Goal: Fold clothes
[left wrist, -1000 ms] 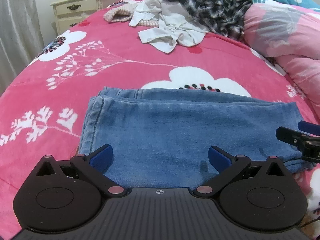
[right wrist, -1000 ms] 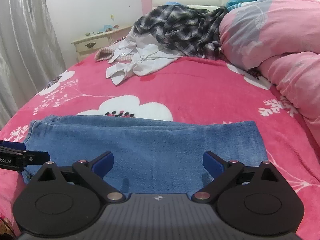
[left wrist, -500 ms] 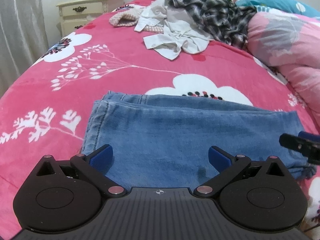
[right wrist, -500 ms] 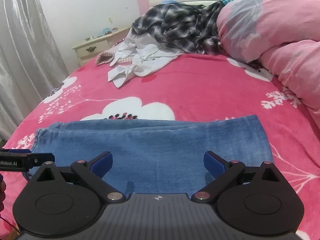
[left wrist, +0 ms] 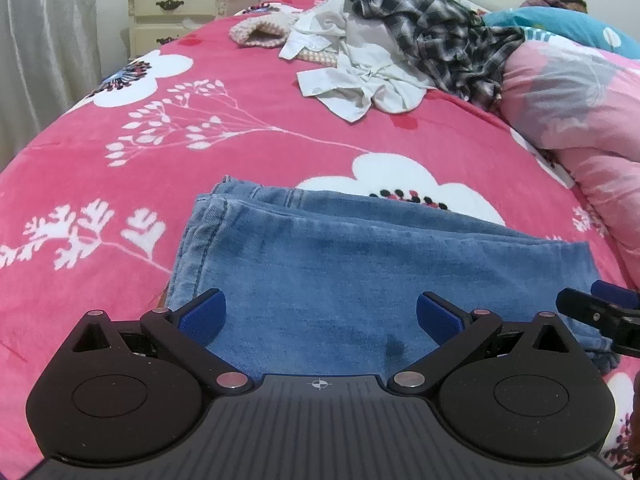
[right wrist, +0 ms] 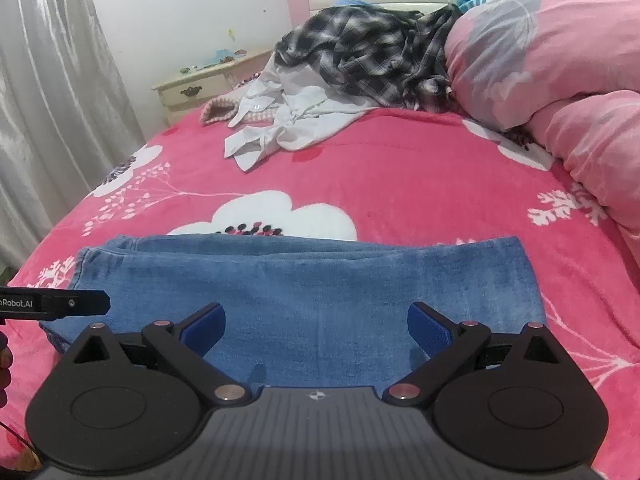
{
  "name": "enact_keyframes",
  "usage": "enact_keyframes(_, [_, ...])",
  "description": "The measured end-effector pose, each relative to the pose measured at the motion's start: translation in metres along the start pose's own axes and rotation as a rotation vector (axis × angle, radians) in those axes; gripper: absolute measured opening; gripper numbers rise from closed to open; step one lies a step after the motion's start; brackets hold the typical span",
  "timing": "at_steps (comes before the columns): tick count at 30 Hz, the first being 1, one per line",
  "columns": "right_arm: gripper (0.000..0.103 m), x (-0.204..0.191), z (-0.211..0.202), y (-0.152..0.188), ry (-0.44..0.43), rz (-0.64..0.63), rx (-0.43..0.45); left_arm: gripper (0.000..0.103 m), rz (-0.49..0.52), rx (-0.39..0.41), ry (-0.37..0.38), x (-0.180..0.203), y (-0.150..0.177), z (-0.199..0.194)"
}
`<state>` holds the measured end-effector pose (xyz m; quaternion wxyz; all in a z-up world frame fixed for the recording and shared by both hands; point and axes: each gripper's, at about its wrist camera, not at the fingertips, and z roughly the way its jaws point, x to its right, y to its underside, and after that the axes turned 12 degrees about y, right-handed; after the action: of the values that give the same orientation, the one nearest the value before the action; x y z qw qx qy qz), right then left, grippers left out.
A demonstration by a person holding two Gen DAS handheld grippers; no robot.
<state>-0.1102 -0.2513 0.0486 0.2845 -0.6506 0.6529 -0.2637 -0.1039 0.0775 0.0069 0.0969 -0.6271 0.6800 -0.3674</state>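
Near the front edge of the bed, the left gripper (left wrist: 319, 314) and the right gripper (right wrist: 316, 322) both stand wide open and hold nothing. Folded blue jeans (left wrist: 360, 276) lie flat on the pink floral blanket (left wrist: 240, 152) just ahead of the blue pads, which hang over the near edge of the denim. At the far edge a plaid shirt (right wrist: 372, 64) and a white shirt (right wrist: 288, 128) lie in a heap. Only the right wrist view shows the jeans' right end (right wrist: 516, 276); only the left view shows their seamed left end (left wrist: 200, 248).
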Motion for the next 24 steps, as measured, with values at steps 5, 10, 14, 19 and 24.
enact_keyframes(5, [0.100, 0.001, -0.002, 0.000, -0.003, -0.002, 0.010, 0.103, 0.000, 0.002, 0.000, 0.000, 0.000, -0.001])
enact_keyframes(10, [0.098, 0.025, -0.014, -0.004, 0.078, 0.043, 0.093, 0.103, 0.028, 0.024, -0.008, 0.001, -0.003, -0.005])
enact_keyframes(14, [0.088, 0.052, -0.016, -0.008, 0.148, 0.114, 0.113, 0.102, 0.099, 0.051, 0.006, 0.008, -0.007, -0.009])
enact_keyframes(19, [0.074, 0.048, -0.016, -0.013, 0.103, 0.076, 0.120, 0.101, 0.233, 0.075, 0.055, 0.023, -0.014, -0.004])
enact_keyframes(24, [0.058, 0.012, 0.002, -0.017, 0.020, -0.070, 0.112, 0.087, 0.333, 0.072, 0.103, 0.035, -0.022, 0.019])
